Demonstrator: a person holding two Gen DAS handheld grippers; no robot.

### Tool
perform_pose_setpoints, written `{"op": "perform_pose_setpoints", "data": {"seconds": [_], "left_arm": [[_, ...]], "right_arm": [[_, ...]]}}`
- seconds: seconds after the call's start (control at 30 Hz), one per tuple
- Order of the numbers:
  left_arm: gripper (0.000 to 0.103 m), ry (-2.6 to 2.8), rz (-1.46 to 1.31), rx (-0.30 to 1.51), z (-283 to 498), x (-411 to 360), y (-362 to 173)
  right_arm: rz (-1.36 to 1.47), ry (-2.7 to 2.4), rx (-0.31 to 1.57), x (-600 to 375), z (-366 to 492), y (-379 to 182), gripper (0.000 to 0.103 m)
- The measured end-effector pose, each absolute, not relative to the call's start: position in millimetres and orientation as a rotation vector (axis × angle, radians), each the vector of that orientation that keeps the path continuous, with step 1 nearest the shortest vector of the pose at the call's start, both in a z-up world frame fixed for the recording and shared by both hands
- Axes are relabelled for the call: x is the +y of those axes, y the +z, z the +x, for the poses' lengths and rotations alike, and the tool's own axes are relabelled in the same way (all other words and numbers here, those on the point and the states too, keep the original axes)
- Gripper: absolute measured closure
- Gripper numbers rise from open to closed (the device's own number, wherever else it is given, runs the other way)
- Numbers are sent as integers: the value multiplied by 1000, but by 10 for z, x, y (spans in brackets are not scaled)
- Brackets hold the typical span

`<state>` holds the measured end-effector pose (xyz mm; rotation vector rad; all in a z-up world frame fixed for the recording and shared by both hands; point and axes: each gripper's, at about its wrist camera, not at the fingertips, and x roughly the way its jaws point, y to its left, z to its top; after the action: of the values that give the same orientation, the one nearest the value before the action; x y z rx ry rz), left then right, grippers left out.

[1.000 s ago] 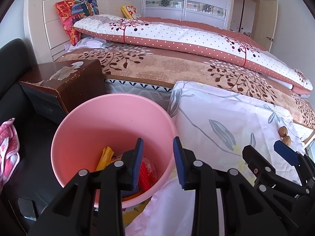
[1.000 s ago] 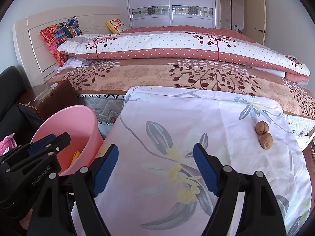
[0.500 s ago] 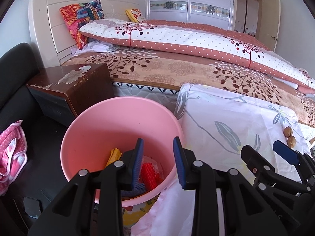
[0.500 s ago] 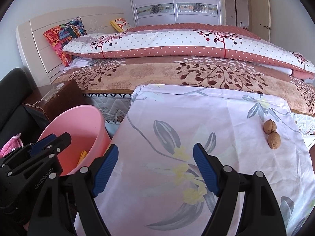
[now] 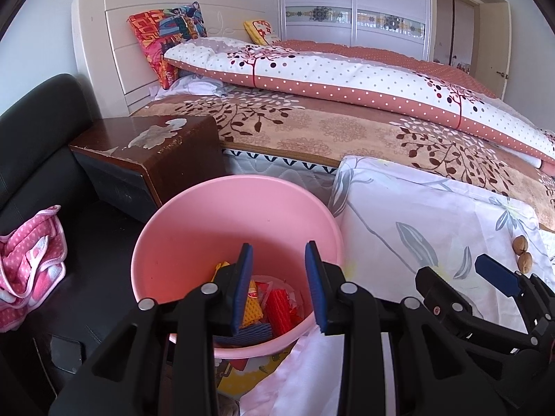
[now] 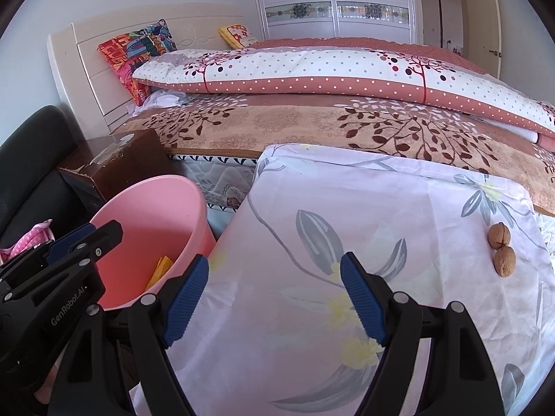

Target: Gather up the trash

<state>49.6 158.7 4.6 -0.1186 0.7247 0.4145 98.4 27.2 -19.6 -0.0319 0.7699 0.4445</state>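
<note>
Both views had swung a bit vs a sec ago: the bin (image 5: 194, 232) sat further right and more central in your L cam, and the walnuts (image 6: 501, 248) had slid right in your R cam. Neither gripper's gap had changed.

Your L gripper (image 5: 279, 284) hung over the bin's mouth, jaws part open w/ nothing between the pads. Thru the gap you could see the trash (image 5: 274, 306) at the bottom: red and yellow wrappers plus sth dark blue.

Your R gripper (image 6: 274, 300) was over the sheet (image 6: 381, 208), jaws wide apart, empty, not touching the cloth as far as the view showed. Two walnuts lay on the sheet to the R of it, touching each other, well apart from the pads.

Bin stood just beside the sheet's L edge, w/ the bed (image 5: 312, 128) behind and a brown nightstand (image 5: 156, 152) at its far L. A pink dotted cloth (image 5: 31, 263) lay on the dark seat (image 5: 34, 145) further L. A yellow wrapper (image 6: 160, 268) also showed inside the bin from your R cam.
</note>
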Motion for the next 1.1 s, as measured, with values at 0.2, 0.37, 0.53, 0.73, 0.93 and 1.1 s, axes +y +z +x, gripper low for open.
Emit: {"op": "perform_pose_setpoints", "data": {"seconds": [0.2,0.37,0.53,0.73,0.93,1.1], "left_arm": [[72,469,-126,719,464,1613,81],[72,491,-121,712,453,1598,101],[72,502,-123,714,451,1580,104],[72,506,-132,719,447,1586,95],[72,501,-119,709,439,1557,89],[72,504,-97,695,434,1524,92]], "right_arm": [[-76,475,762,344,964,-191,26],[-88,490,758,339,954,-191,26],[-89,491,756,334,951,-189,26],[-94,499,753,338,936,-174,26],[-92,496,753,339,937,-172,26],[-91,492,756,327,951,-179,26]]}}
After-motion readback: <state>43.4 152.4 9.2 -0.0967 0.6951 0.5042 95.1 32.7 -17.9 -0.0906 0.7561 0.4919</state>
